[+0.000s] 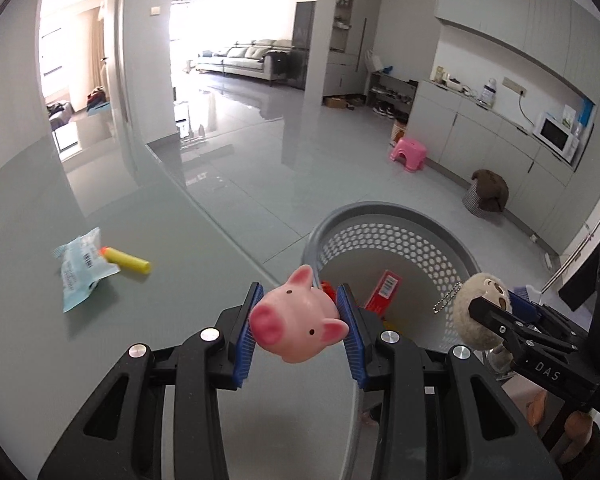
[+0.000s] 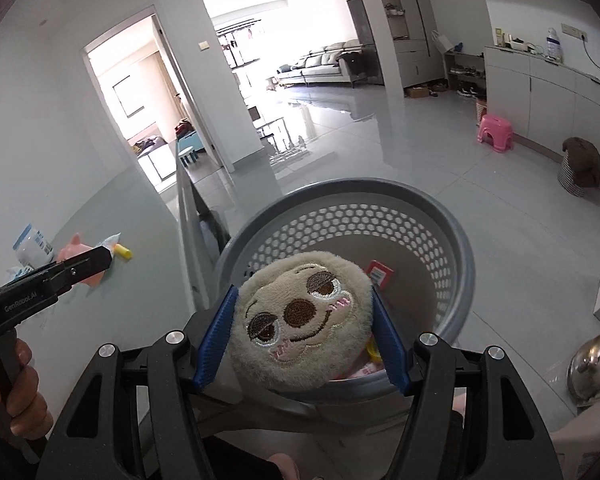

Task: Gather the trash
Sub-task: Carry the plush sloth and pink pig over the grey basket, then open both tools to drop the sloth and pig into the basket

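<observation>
The left gripper (image 1: 298, 322) has its jaws clenched on a pink pig (image 1: 296, 320), the blue pads (image 1: 246, 340) pressing both sides of the head. The pig's snout faces lower left. The gripper points forward and down, over the near edge of the desk (image 1: 100, 340), just left of the basket (image 1: 384, 216).

The right gripper (image 2: 304, 328) has its jaws grasping a sloth plush (image 2: 300, 316), with a blue pad against each side of the round face. It points forward and down, and the plush hangs over the near rim of the basket (image 2: 456, 240). In the left wrist view the same plush (image 1: 480, 308) shows at the right, with a bead chain (image 1: 446, 300) hanging from it.

A hand (image 2: 12, 396) at the lower left of the right wrist view grips the handle of the left gripper (image 2: 100, 260).

The basket is grey, round, with a perforated wall, and stands on the floor beside the desk. Inside it lies a red packet (image 1: 384, 292) with a barcode label; a yellow item near the bottom is too hidden to identify.

On the desk, far left, lie a pale blue wrapper (image 1: 80, 272) and a yellow foam dart (image 1: 130, 262), touching. A small white jar (image 2: 32, 246) stands farther left.

A steel kettle (image 2: 596, 364) sits at the near right.
</observation>
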Available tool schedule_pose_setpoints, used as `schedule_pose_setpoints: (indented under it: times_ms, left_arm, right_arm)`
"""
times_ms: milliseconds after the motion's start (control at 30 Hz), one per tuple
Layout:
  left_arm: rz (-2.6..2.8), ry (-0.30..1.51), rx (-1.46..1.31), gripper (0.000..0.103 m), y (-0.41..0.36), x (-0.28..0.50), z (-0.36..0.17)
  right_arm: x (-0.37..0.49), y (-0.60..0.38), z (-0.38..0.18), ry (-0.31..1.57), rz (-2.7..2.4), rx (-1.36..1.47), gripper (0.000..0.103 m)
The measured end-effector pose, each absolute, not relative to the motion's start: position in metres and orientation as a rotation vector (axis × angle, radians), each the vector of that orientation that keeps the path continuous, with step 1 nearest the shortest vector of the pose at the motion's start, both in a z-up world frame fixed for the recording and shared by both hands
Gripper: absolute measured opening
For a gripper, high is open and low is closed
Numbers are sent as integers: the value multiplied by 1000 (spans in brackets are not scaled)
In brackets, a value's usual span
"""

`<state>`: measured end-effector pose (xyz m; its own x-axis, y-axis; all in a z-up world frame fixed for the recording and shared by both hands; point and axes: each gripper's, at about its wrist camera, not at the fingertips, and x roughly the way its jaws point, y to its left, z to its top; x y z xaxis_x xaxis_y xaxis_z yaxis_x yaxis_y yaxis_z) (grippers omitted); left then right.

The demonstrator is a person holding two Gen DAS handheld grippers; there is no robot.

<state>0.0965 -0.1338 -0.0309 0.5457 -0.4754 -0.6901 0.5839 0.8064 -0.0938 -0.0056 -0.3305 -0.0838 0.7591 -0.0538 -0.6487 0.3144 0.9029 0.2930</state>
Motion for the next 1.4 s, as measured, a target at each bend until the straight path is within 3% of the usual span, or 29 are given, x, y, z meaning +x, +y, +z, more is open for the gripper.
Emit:
schedule_pose_setpoints:
  times_ms: [400, 833, 900, 1033, 1400]
  left_arm:
    - [-700, 859, 224, 37, -213, 112, -63]
    - [-694, 912, 244, 38, -222, 119, -84]
    - [-685, 911, 234, 42, -220, 121, -83]
    - [-672, 899, 212, 60, -213, 122, -78]
    - [-669, 896, 210, 63, -212, 121, -73]
  right_arm:
    - [8, -374, -103, 705, -226, 461, 63]
    - [20, -372, -115, 726, -219, 475, 63]
    - [18, -374, -115, 726, -223, 474, 66]
    - [11, -378, -111, 706, -227, 476, 74]
    - [8, -380, -107, 708, -228, 484, 74]
